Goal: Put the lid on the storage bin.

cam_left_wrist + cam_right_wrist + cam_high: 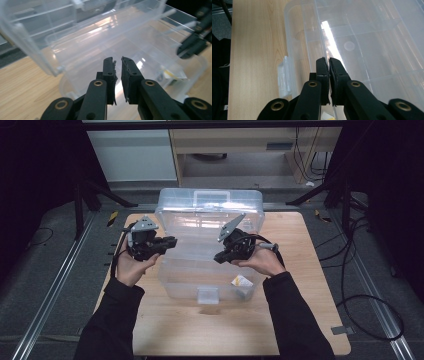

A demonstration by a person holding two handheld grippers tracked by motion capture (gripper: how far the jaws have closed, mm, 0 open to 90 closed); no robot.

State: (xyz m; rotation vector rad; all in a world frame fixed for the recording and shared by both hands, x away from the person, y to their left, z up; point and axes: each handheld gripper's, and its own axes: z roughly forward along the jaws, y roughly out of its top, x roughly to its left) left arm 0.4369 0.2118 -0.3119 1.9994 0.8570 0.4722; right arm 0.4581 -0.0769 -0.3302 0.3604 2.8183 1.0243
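Both my forearms reach forward, dark sleeves to the wrists. My left hand (pixel 131 266) cups the left gripper (pixel 170 241) from below, jaws pointing right, nearly closed, a thin gap between them. My right hand (pixel 262 261) holds the right gripper (pixel 218 258), jaws pointing left and down, all but pressed together, empty.

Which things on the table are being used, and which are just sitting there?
Being used:
- clear plastic box, open on the table
- its lid, tipped back
- left gripper, at the box's left side
- right gripper, over the box

Just there:
- small yellow and white packet inside the box
- wooden table
- cables on the floor
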